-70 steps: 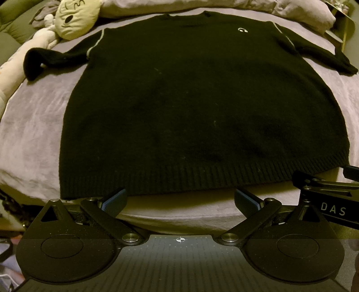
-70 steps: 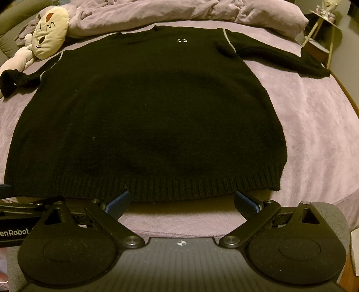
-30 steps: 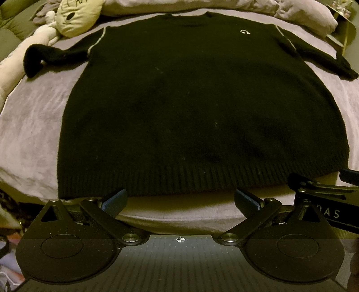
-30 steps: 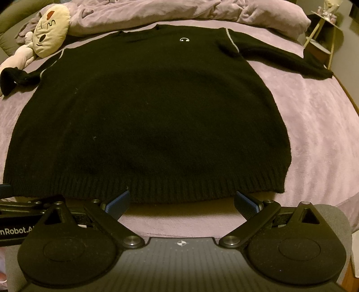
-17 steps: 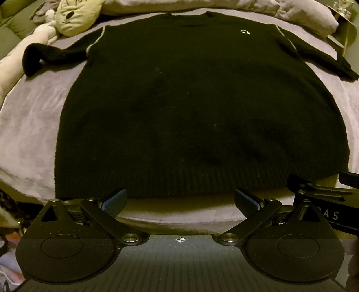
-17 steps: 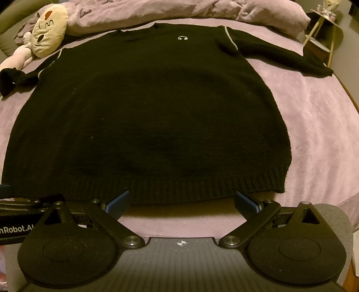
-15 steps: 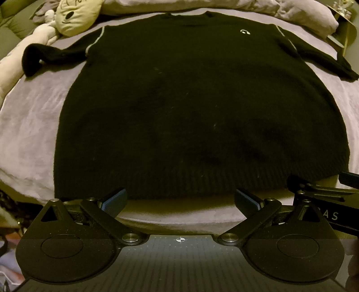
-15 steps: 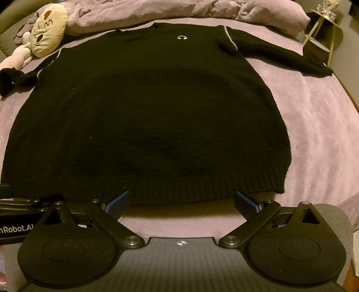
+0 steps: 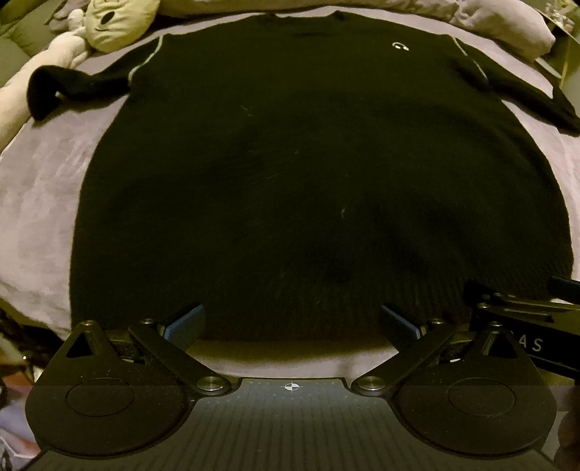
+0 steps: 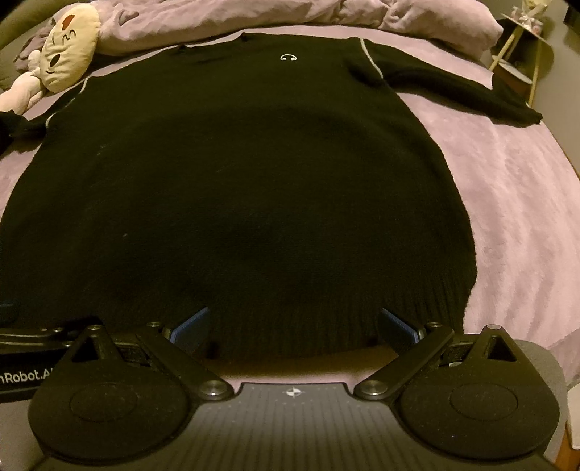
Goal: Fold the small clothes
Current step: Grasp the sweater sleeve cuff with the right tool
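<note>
At the near edge of the bed point(image 10: 525, 203): left gripper point(image 9: 290, 320) and right gripper point(image 10: 294, 328), side by side, each with jaws spread wide and empty, blue pads poised just at the ribbed hem point(image 9: 290, 319) of the garment. Between and beyond the jaws: one black sweater point(image 9: 308, 174), laid flat and face up on the lilac cover, hem nearest, neckline farthest, both sleeves stretched outward, small white logo point(image 10: 288, 57) on the chest. Past the collar: bunched duvet point(image 10: 290, 14); cream plush toy point(image 10: 67, 54) beside the left sleeve.
</note>
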